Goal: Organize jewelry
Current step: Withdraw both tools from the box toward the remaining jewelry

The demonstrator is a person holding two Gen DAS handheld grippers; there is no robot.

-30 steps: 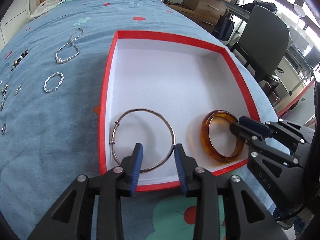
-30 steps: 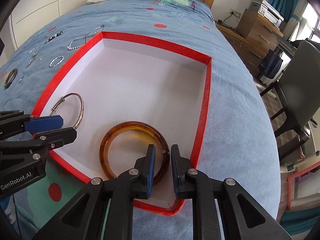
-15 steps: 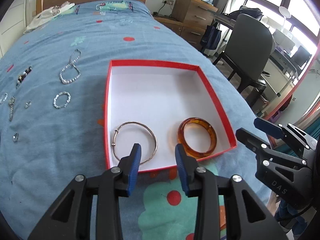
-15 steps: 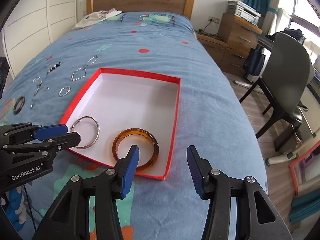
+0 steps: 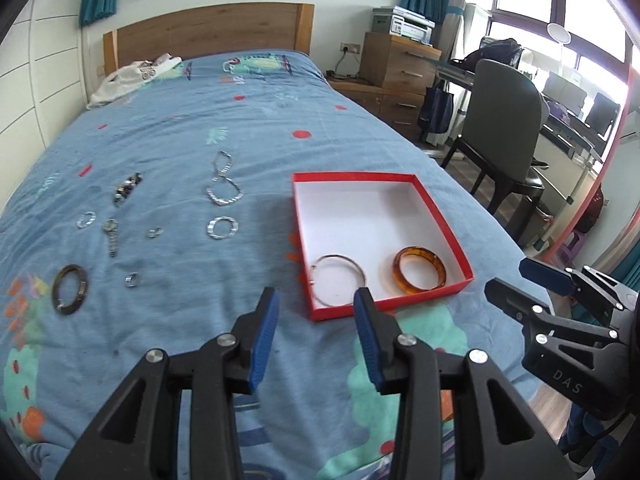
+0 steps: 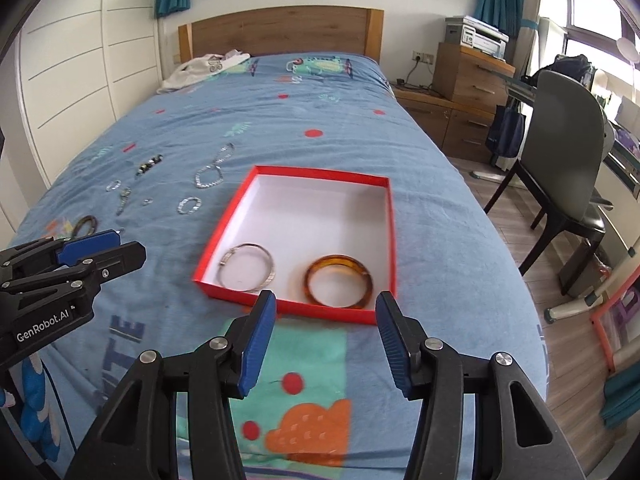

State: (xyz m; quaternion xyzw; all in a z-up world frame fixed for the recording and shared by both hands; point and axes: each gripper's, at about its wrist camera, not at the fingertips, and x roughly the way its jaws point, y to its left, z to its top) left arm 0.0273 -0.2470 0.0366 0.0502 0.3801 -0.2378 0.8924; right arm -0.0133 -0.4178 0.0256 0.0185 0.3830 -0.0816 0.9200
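Observation:
A red-rimmed white box [image 5: 352, 176] [image 6: 320, 172] lies on the blue bedspread. Along its near side lie a thin silver bangle [image 5: 340, 256] [image 6: 272, 268] and an amber bangle [image 5: 418, 250] [image 6: 340, 259]. My left gripper [image 5: 316, 296] [image 6: 130, 243] hovers above the bed just short of the box; its jaws are opening and hold nothing. My right gripper [image 6: 326, 300] [image 5: 506, 278] stands open and empty, in front of the box's near edge. Left of the box lie a silver chain [image 5: 222, 192], a small silver bracelet [image 5: 223, 227], a dark bangle [image 5: 70, 289], a watch [image 5: 111, 232] and rings.
A white garment [image 5: 132, 76] lies by the wooden headboard [image 5: 208, 28]. Right of the bed stand a wooden dresser [image 5: 396, 64] with a printer and a grey chair [image 5: 504, 120] at a desk. The bed's right edge drops to a wood floor.
Both grippers have pulled back and up from the box. The right gripper has opened wide and left the amber bangle in the box. The left jaws have widened a little.

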